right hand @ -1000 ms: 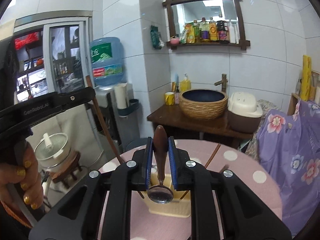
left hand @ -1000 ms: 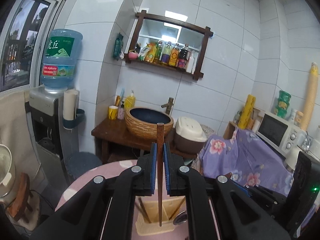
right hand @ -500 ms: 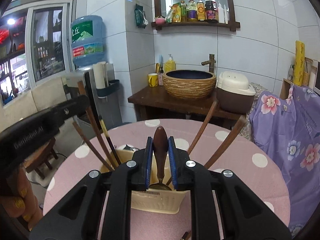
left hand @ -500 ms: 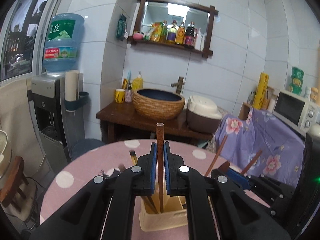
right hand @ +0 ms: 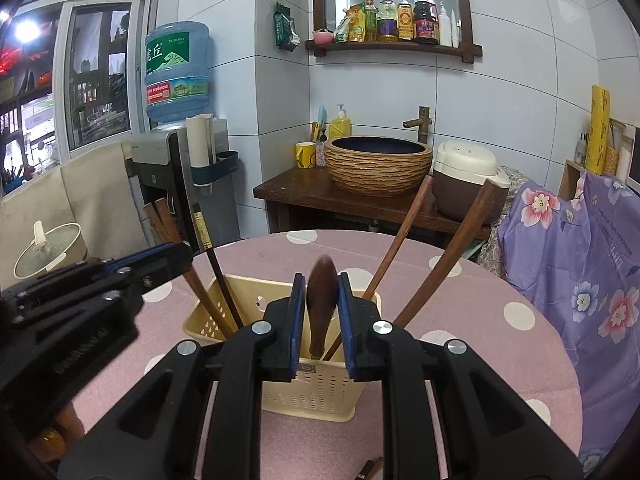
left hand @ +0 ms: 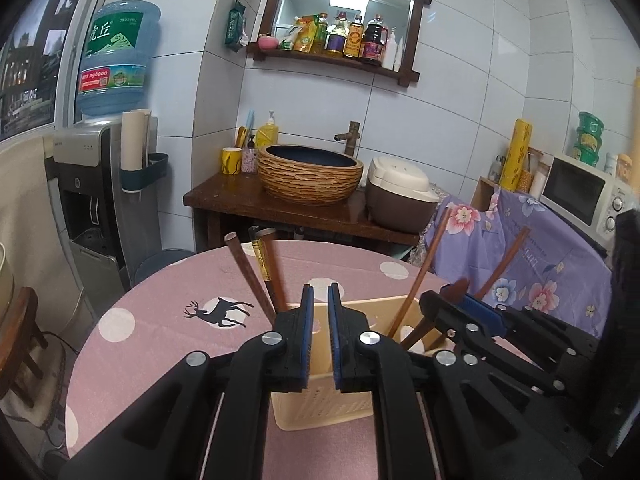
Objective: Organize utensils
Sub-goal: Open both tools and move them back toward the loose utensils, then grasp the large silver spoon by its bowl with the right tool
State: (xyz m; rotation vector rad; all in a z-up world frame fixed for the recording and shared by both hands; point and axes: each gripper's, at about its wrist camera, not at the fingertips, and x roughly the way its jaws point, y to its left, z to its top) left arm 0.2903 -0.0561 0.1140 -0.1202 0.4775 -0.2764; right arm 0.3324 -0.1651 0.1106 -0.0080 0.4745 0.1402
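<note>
Two grippers work over one cream plastic caddy [right hand: 312, 384] standing on a pink dotted table [right hand: 480, 320].

1. Right gripper [right hand: 322, 320]: pads a little apart, flanking the dark wooden handle of a spoon [right hand: 322, 300]. Contact on both pads cannot be confirmed, and the handle reads slightly blurred. The spoon stands handle-up with its lower end inside the caddy. Judged step: seat and release. Spread the jaws only enough to clear the handle, then lift straight up so the pads do not drag it or knock the leaning sticks.

2. Left gripper [left hand: 318, 332]: narrow gap, nothing between the pads, positioned directly above the caddy [left hand: 320, 400]. Withdraw vertically.

3. Contents: several slim brown chopsticks [right hand: 396, 248], smooth and rigid, leaning outward against the rim. One dark stick [right hand: 208, 248] carries a gold band.

4. Caddy: thin-walled, rectangular, perforated, probably light. It may slide or tip if a utensil snags.
</note>
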